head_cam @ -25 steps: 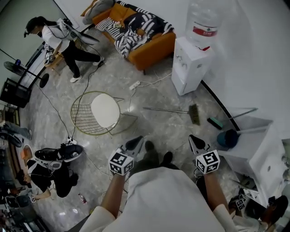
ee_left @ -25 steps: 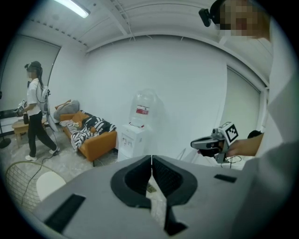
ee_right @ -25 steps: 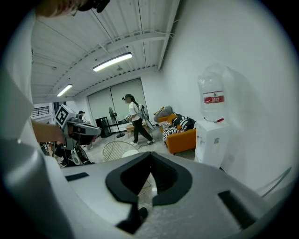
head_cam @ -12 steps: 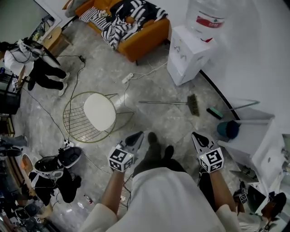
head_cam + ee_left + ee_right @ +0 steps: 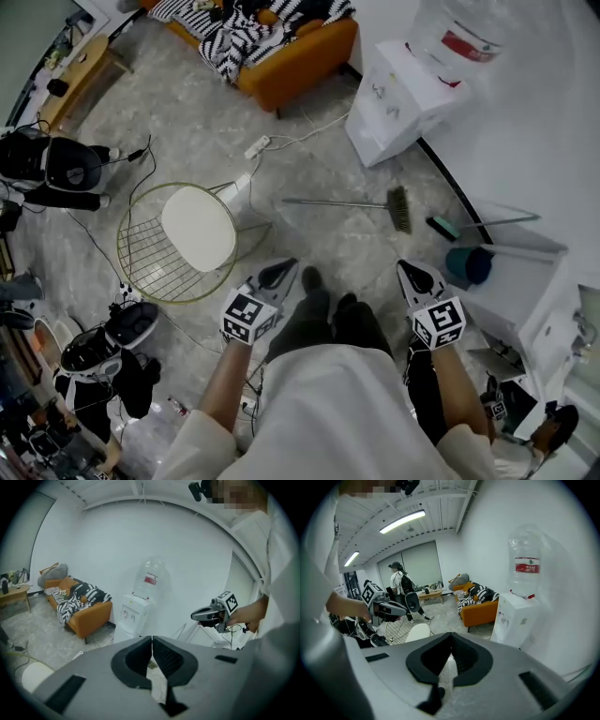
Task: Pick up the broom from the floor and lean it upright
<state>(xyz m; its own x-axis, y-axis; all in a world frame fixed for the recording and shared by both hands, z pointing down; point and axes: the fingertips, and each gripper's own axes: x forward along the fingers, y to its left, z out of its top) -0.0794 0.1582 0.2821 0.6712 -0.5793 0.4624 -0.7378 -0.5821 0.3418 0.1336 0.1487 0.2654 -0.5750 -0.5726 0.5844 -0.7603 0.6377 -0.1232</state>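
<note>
Since the earlier frame: the broom (image 5: 349,202) sits closer in front of the grippers in the head view. The sofa (image 5: 298,58) has slid to the top edge. The person who stood at upper left is mostly out of frame. The wire chair (image 5: 141,272) lies nearer the left gripper (image 5: 284,270).

Broom: flat on the floor ahead, handle running left, bristle head to the right, below the water dispenser (image 5: 398,94). Untouched, well apart from both grippers.

Hands: both forearms reach forward, one on either side of the person's legs. Left gripper and right gripper (image 5: 413,272) point ahead and down at the floor, marker cubes on top, about level with each other. The person's shoes show between them.

Tools: left gripper view, jaws pressed together at the tips, nothing between. Right gripper view, the same: jaws closed and empty.
</note>
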